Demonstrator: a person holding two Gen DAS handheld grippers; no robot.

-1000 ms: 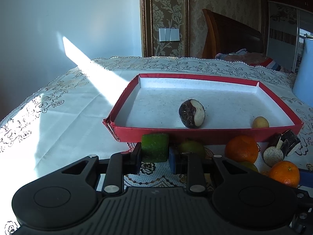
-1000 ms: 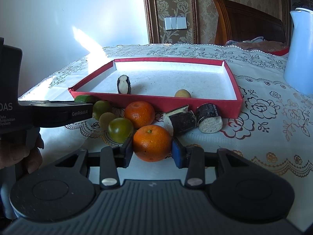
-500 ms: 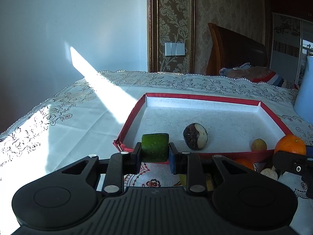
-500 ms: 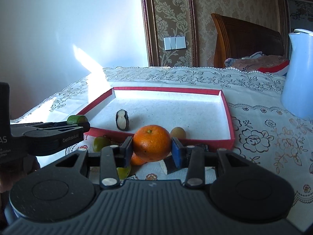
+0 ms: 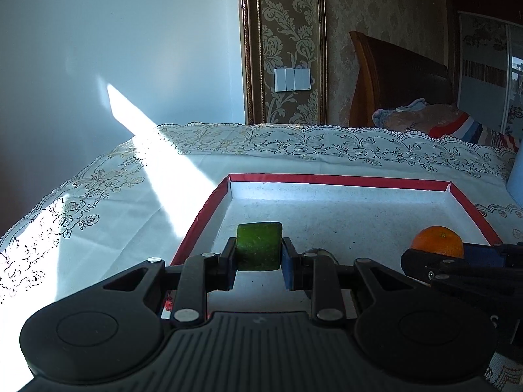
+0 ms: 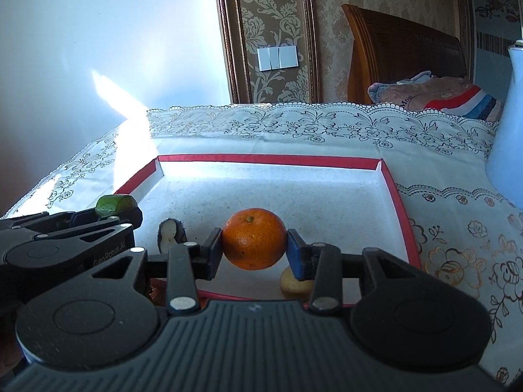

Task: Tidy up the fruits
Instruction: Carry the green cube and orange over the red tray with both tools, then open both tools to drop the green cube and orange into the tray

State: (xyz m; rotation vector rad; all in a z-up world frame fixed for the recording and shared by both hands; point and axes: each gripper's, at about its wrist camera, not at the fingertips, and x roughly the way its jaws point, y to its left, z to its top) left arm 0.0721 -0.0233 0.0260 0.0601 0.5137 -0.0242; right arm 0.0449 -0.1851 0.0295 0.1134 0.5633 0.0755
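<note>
Two fruits are held over the red tray (image 6: 390, 176): a green fruit (image 5: 259, 245) clamped in the left gripper (image 5: 258, 263), an orange (image 6: 254, 238) in the right gripper (image 6: 254, 254). Placing seems underway; lowering and release are called for next. The orange's stem end is turned upward; no long axis is evident.

Right tool (image 6: 255, 251) gripping orange (image 6: 254, 238), above tray (image 6: 397, 202)

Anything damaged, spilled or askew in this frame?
Nothing stands out. The left gripper holds a green fruit piece and the right gripper an orange, both above the red tray, which sits flat.
</note>
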